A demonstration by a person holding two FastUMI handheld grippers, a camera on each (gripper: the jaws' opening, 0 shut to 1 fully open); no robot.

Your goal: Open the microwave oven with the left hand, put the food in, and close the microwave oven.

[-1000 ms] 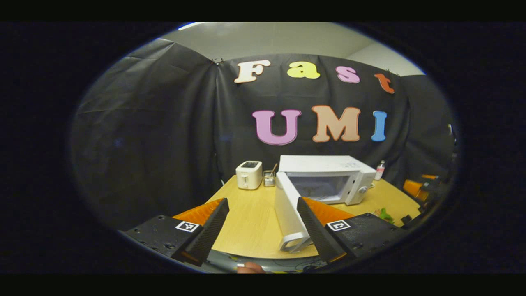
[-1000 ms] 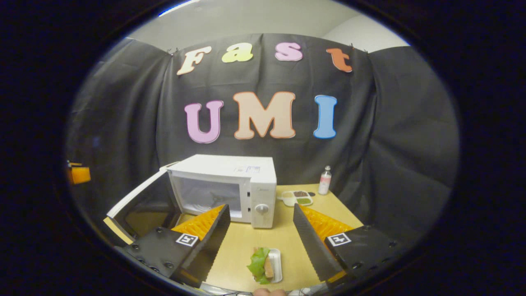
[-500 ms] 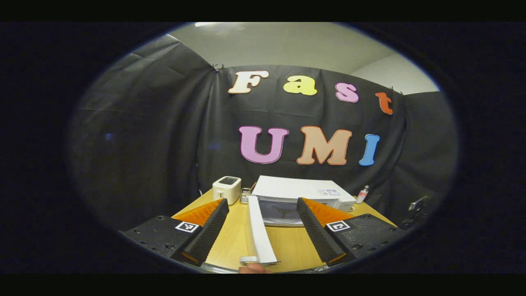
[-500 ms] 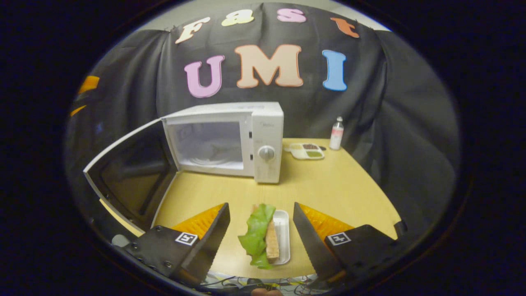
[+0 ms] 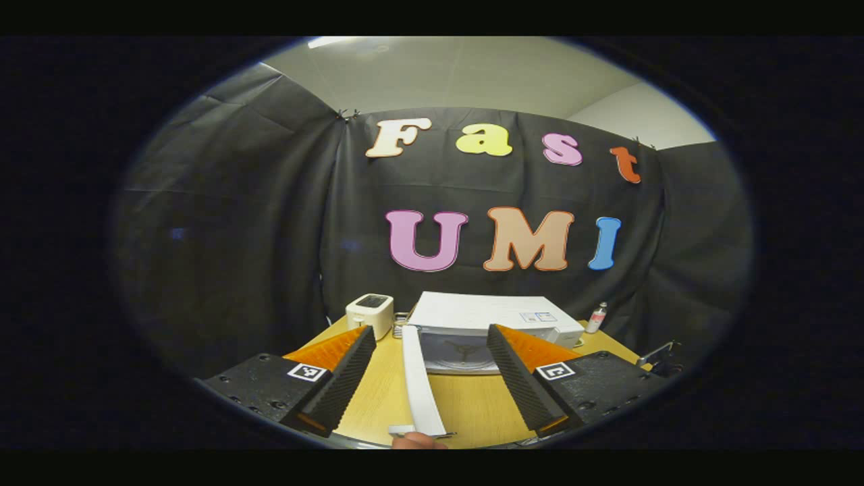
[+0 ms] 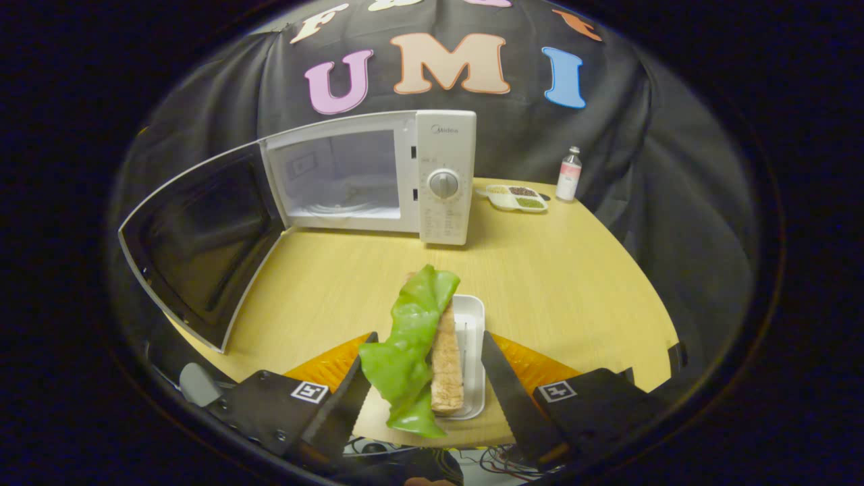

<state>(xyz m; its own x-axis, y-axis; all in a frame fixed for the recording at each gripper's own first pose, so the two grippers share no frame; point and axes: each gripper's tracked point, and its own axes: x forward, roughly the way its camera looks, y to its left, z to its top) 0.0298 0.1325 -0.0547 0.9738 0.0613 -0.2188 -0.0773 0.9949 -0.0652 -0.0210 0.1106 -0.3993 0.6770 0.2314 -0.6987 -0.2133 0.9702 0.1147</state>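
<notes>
Right gripper view: right gripper [image 6: 426,378] jaws wide, straddling food [image 6: 422,347].

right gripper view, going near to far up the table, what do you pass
sandwich in its tray → microwave → divided dish → bottle

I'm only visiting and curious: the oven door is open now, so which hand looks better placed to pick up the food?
The right. Its gripper is open with the food tray between its fingers. The left gripper is open too, around the microwave door's edge.
</notes>
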